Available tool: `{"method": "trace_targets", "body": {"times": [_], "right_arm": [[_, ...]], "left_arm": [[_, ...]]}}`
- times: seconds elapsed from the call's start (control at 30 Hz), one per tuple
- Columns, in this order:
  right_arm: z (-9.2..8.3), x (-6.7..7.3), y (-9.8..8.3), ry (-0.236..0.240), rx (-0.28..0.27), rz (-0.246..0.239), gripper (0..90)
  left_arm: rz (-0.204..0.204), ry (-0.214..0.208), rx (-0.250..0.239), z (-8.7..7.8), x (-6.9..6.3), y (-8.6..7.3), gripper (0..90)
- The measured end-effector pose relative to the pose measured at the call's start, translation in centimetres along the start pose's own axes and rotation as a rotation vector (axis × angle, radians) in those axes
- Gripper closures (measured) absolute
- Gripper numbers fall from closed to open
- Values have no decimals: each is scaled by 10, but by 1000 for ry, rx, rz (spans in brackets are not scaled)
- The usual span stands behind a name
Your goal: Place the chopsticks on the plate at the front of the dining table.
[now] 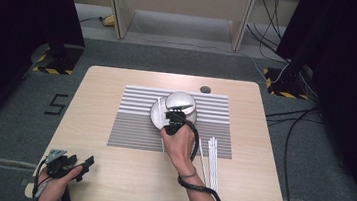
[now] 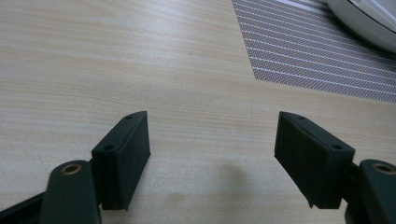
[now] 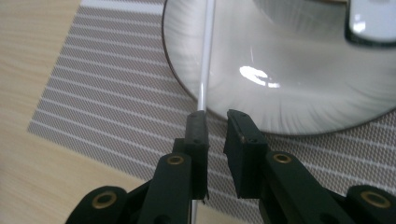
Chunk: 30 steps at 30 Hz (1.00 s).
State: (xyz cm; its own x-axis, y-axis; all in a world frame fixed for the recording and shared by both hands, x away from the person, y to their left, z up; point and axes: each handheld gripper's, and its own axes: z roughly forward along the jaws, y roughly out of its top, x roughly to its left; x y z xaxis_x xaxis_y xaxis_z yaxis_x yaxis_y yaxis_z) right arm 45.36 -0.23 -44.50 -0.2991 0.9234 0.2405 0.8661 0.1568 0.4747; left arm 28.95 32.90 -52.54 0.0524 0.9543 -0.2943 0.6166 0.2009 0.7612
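So far one white stick [image 3: 205,60] lies across the plate [image 3: 299,93] rim, right gripper [image 3: 215,122] jaws nearly together beside it, not clamped; spare sticks [image 1: 213,159] wait on the table [image 1: 108,173]; left gripper [image 2: 212,154] rests, jaws apart.

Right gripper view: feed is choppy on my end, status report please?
Right gripper fingers narrow, white stick at the left finger, grip unconfirmed. Stick lies across plate rim. Left gripper open, idle over table.

Black tape mark shaped like the digit 5 [image 1: 57,104] on grey floor [image 1: 7,128], no other readable text
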Motion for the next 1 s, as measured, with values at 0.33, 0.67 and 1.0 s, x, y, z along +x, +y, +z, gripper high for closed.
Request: {"method": "trace_targets", "body": {"times": [0.33, 0.67, 1.0], "right_arm": [[-5, -7, -22, -14, 81, -30, 797], [2, -6, -33, -23, 138, -36, 799], [9, 8, -30, -7, 153, -44, 797]], "left_arm": [[2, 2, -1, 0, -1, 0, 257], [3, 3, -1, 0, -1, 0, 256], [-1, 1, -3, 0, -1, -1, 256]]}}
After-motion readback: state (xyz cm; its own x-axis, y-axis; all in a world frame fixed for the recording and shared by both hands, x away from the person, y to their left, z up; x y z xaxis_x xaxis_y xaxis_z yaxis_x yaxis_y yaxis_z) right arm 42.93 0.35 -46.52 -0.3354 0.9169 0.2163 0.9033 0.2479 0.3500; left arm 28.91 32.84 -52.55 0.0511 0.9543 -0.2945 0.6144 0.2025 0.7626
